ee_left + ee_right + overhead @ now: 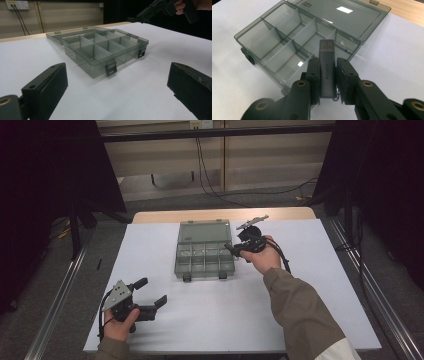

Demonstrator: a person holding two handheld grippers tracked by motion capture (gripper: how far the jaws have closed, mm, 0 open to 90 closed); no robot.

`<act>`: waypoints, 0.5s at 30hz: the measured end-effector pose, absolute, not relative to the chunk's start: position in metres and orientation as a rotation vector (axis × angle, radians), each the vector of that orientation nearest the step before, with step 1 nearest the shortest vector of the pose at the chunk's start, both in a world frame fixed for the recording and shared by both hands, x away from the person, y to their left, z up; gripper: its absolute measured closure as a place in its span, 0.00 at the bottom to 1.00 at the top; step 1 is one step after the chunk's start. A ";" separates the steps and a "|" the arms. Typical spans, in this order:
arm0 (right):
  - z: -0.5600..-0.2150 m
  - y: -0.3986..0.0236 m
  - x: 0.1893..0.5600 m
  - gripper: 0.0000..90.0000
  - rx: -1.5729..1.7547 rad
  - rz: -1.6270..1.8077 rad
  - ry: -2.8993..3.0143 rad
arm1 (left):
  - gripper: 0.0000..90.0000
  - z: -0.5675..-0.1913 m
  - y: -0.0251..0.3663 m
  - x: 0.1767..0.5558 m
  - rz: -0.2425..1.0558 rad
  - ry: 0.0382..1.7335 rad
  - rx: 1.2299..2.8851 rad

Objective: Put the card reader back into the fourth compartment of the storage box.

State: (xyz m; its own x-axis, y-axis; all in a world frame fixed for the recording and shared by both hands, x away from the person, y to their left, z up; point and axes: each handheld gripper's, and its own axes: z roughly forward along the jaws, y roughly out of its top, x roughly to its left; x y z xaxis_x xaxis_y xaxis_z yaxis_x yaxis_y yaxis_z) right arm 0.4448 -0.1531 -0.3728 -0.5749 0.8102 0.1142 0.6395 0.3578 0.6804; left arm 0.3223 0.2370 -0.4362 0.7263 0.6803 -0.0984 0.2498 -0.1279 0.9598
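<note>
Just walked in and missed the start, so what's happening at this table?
A person is working with a hand-held gripper in each hand. The right gripper is shut on a small grey block, holding it above the near right part of an open, see-through compartment box whose lid lies flat behind it. The compartments look empty. The left gripper is open, holds nothing, and sits off to the side over the white table.

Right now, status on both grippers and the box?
Right gripper shut on grey block, above open organizer box. Left gripper open, idle. Compartments empty, nothing blocking.
</note>
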 end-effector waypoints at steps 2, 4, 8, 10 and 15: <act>-0.372 -0.152 0.446 0.82 1.300 1.021 2.379 | 0.04 -0.436 0.236 0.322 0.434 0.752 1.695; -0.372 -0.151 0.449 0.82 1.293 1.006 2.382 | 0.04 -0.436 0.237 0.323 0.434 0.747 1.698; -0.372 -0.150 0.454 0.82 1.300 1.012 2.375 | 0.04 -0.436 0.237 0.323 0.434 0.745 1.698; -0.372 -0.151 0.455 0.82 1.304 1.018 2.372 | 0.04 -0.436 0.237 0.323 0.435 0.745 1.699; -0.376 -0.153 0.459 0.82 1.320 1.012 2.377 | 0.04 -0.436 0.237 0.323 0.433 0.747 1.696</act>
